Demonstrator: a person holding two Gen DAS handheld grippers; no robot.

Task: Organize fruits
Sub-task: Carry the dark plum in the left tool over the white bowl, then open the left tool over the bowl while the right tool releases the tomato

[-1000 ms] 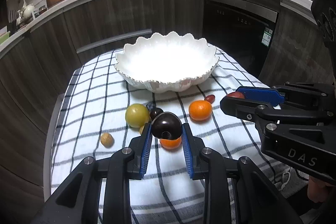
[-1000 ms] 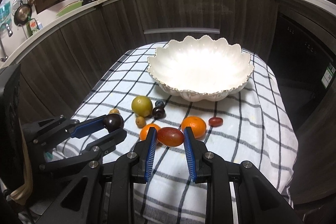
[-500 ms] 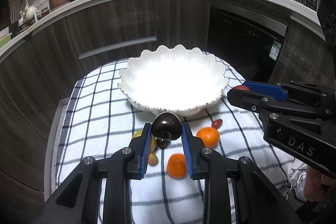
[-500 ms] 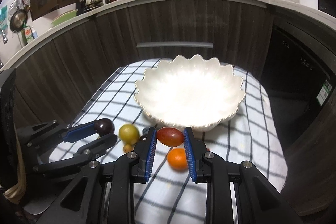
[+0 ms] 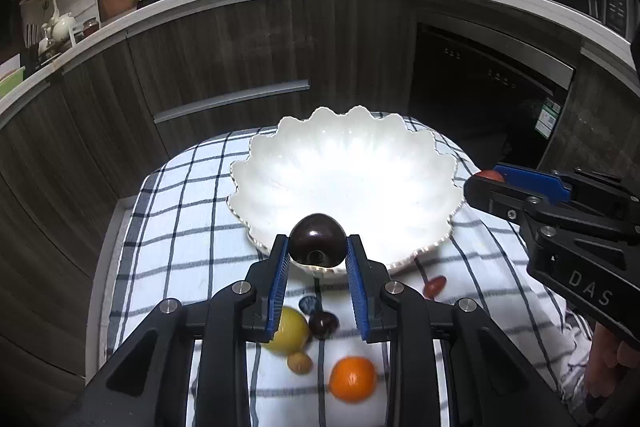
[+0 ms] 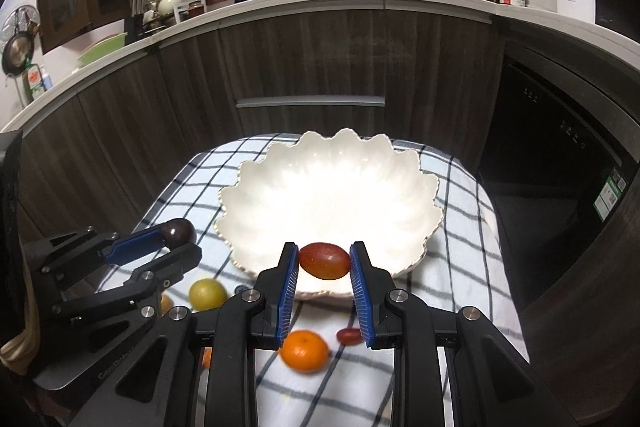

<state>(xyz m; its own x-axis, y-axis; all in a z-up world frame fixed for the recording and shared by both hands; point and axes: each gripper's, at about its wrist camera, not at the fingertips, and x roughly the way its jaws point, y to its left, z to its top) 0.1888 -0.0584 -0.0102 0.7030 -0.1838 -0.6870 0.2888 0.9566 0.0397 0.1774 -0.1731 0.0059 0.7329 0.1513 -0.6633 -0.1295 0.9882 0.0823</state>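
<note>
Left wrist: left tongs (image 5: 318, 253) clenched on dark plum (image 5: 317, 239), just over near rim of bowl (image 5: 436, 163). Right wrist: right tongs (image 6: 324, 261) grasping red tomato (image 6: 324, 260), also at near rim. Step in hand, by judgement: carrying both fruits to bowl. Next needs pushing further over the middle, then releasing low. Below tongs on cloth (image 5: 168, 227): orange (image 5: 353, 379), yellow fruit (image 5: 289, 331), small plum (image 5: 323, 324), red date (image 5: 434, 286). Nothing blocking; scalloped rim close under fingers. Beyond bowl: cabinets (image 6: 312, 59), counter.
</note>
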